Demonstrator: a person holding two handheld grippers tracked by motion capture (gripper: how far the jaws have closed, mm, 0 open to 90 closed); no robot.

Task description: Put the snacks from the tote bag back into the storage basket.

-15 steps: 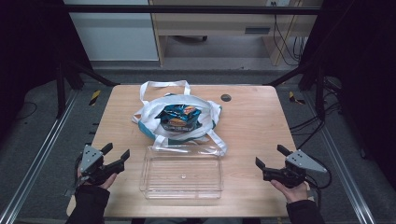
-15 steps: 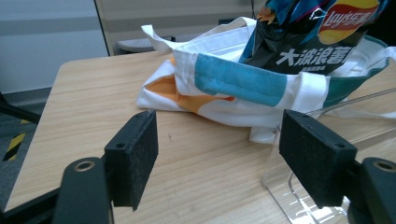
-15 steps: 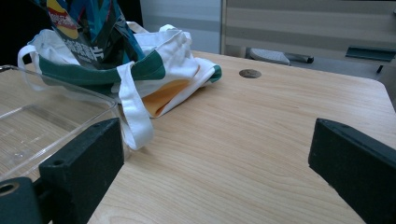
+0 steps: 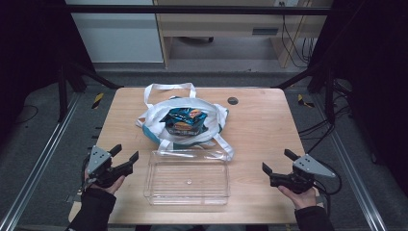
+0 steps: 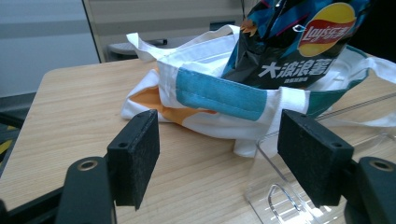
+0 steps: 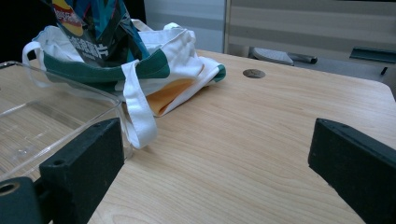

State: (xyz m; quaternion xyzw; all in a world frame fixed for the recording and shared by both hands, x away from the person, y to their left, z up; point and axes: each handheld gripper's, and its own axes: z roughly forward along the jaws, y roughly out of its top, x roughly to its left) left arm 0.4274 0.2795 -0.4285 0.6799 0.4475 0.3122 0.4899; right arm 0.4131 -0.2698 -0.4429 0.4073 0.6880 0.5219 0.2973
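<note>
While you held both tools low at the near edge of the light wooden bench (image 4: 269,130), nothing had yet been grasped. Your left gripper (image 4: 126,153) sat at the near left corner with its fingers (image 5: 135,156) spread wide and empty, aimed toward the bag. Your right gripper (image 4: 276,161) sat at the near right corner, its fingers (image 6: 84,163) likewise released, with bare wood between them.

Between your hands, just ahead of you, lay the clear rectangular plastic tray (image 4: 187,180), and it looked empty. Its far rim lay right at the loose strap of the white cloth tote bag with teal and orange patches (image 4: 211,126), which slumped at the middle of the bench. Inside the bag's open mouth stood the dark blue crisp packet with the yellow-and-red logo (image 4: 185,120), its top poking well above the cloth, as the left gripper view showed up close (image 5: 299,42).

Farther off, a small dark round disc (image 4: 233,100) sat in the bench surface near the far edge.

By my reading, the work was at its very start: the packet was still in the bag, the tray unfilled. Reaching in, gripping the packet and moving it to the tray all remained.
</note>
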